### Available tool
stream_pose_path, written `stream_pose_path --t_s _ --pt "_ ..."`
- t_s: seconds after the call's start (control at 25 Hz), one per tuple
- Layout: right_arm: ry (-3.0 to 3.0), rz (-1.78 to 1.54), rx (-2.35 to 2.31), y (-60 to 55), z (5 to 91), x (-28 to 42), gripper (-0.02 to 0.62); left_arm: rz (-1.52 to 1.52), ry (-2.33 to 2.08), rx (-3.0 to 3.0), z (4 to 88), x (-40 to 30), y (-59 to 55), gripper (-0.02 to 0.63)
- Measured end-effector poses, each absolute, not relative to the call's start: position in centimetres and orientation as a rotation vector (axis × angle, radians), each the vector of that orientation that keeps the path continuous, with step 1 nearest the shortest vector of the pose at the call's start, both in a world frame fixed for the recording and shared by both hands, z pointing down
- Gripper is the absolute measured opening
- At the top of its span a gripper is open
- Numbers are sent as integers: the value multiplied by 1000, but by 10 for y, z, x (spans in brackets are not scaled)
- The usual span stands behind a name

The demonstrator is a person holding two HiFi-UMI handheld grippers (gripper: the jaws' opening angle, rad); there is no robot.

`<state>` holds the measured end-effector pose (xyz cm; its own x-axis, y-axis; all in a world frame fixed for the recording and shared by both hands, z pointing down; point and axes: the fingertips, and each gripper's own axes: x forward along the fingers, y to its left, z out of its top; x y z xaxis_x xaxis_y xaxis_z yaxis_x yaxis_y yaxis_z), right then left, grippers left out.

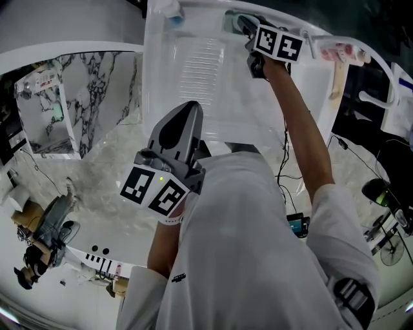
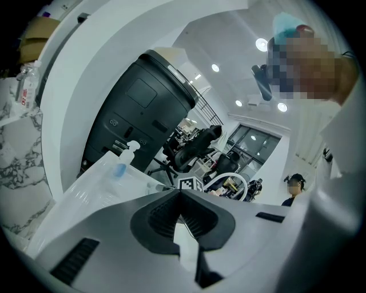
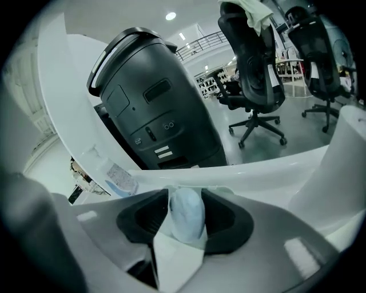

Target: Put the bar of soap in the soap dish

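Note:
My right gripper [image 1: 244, 29] reaches out to the far white rim [image 3: 274, 163]. In the right gripper view a pale blue bar of soap [image 3: 186, 214] stands on end between the dark pads [image 3: 226, 220]. They sit just off its sides, so my right gripper [image 3: 186, 220] is open around it. A pale green soap dish [image 3: 197, 188] peeks out right beyond the jaw tips and shows as a greenish edge, the soap dish [image 1: 232, 19], in the head view. My left gripper [image 1: 182, 122] hangs back near my body, shut and empty [image 2: 182, 197].
A clear plastic tub [image 1: 200, 71] lies between the grippers, with a spray bottle [image 2: 123, 163] at its far corner. A big black bin [image 3: 154, 103] and office chairs [image 3: 257, 63] stand beyond the rim. A marble panel [image 1: 71, 97] is at the left.

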<state>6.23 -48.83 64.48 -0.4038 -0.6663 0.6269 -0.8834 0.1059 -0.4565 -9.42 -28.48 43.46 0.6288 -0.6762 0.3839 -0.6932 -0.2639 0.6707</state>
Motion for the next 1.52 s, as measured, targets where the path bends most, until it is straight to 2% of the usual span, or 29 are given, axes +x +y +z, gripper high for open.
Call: stream_pose_path --t_s 0.28,0.68,1.0,1.52 --pt "-2069 1033 1656 -489 635 81 239 24 -1085 1987 432 -91 -277 9" --pt "-2205 923 1649 -478 596 65 239 10 -1084 2006 423 -80 -269 9" --pt "-2361 897 1523 -433 549 47 239 -11 -1095 2035 410 -67 -253 9" --pt "-2539 644 1363 -355 460 45 239 -63 -1170 2070 385 -61 -216 9"
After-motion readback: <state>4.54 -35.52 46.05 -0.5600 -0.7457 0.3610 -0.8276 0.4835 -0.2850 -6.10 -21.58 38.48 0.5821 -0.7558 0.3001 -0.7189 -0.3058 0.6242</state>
